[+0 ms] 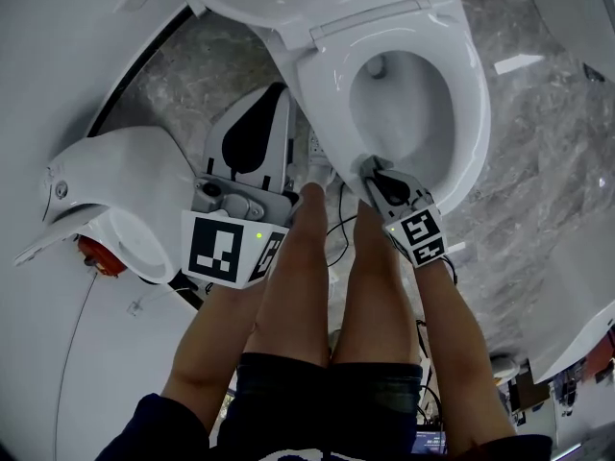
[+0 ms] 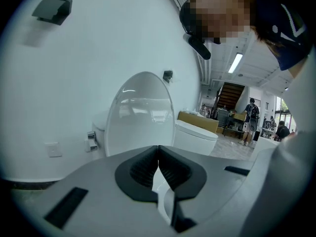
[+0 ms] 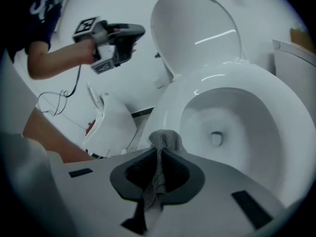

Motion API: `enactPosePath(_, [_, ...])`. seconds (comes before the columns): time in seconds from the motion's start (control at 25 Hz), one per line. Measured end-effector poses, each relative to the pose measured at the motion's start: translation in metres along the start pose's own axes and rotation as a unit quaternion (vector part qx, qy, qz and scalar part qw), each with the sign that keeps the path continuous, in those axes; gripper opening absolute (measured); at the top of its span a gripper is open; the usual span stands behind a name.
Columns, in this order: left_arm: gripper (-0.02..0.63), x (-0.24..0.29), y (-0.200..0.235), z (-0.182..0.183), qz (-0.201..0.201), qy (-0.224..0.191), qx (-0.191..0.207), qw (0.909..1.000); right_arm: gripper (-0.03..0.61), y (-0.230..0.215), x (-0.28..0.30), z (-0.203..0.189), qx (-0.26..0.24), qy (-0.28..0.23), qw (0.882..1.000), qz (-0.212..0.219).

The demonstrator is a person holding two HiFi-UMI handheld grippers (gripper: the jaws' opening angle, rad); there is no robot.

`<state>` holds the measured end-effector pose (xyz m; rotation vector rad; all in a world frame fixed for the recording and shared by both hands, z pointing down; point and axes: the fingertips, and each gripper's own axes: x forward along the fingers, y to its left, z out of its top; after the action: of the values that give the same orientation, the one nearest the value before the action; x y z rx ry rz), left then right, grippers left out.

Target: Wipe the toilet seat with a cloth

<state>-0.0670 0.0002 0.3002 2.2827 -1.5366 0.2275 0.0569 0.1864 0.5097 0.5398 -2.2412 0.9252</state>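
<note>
Right gripper (image 3: pixel 158 154) clamped on grey cloth (image 3: pixel 160 138), cloth lying lengthwise along the jaws, bunched end poking forward over toilet seat (image 3: pixel 174 98) front rim, lower tail cut off, left gripper (image 2: pixel 158 157) closed, empty.

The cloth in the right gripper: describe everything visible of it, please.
The cloth is grey, with a fine woven or mesh-like texture, and looks thin and limp. The right gripper has its fingers shut on it: a small bunch sticks out past the fingertips, and a narrow strip trails back between them. The bunch sits over the near rim of the white toilet seat; whether it touches the seat cannot be told.
</note>
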Motion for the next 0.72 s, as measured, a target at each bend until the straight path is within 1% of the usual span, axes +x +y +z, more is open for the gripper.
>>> enactPosePath(0.08, [0.02,-0.001,0.005,0.003,0.003,-0.003,-0.001,1.0,0.046,0.015,-0.015,-0.021,-0.048,0.021,0.998,0.021])
enactPosePath(0.16, [0.02,-0.003,0.01,0.005,0.006,-0.005,-0.001,1.0,0.046,0.025,-0.028,-0.042,-0.091,0.048,0.994,0.038])
enactPosePath(0.24, [0.02,-0.005,0.016,0.007,0.01,-0.007,-0.002,0.9999,0.046,0.03,-0.032,-0.052,-0.127,0.066,0.989,0.044])
enactPosePath(0.28, [0.02,-0.006,0.02,0.007,0.013,-0.008,-0.003,0.9999,0.046,0.032,-0.029,-0.05,-0.144,0.071,0.986,0.045])
enactPosePath(0.36, [0.02,-0.008,0.025,0.007,0.017,-0.01,-0.005,0.9998,0.046,0.038,-0.014,-0.034,-0.177,0.065,0.98,0.057])
enactPosePath(0.52, [0.02,-0.013,0.033,0.006,0.023,-0.009,-0.01,0.9996,0.046,0.051,0.033,0.024,-0.244,0.027,0.965,0.092])
enactPosePath(0.64, [0.02,-0.016,0.037,0.006,0.027,-0.008,-0.009,0.9996,0.046,0.055,0.064,0.066,-0.284,0.002,0.953,0.104])
enactPosePath(0.72, [0.02,-0.018,0.041,0.005,0.03,-0.008,-0.008,0.9995,0.046,0.058,0.078,0.079,-0.305,-0.002,0.946,0.111])
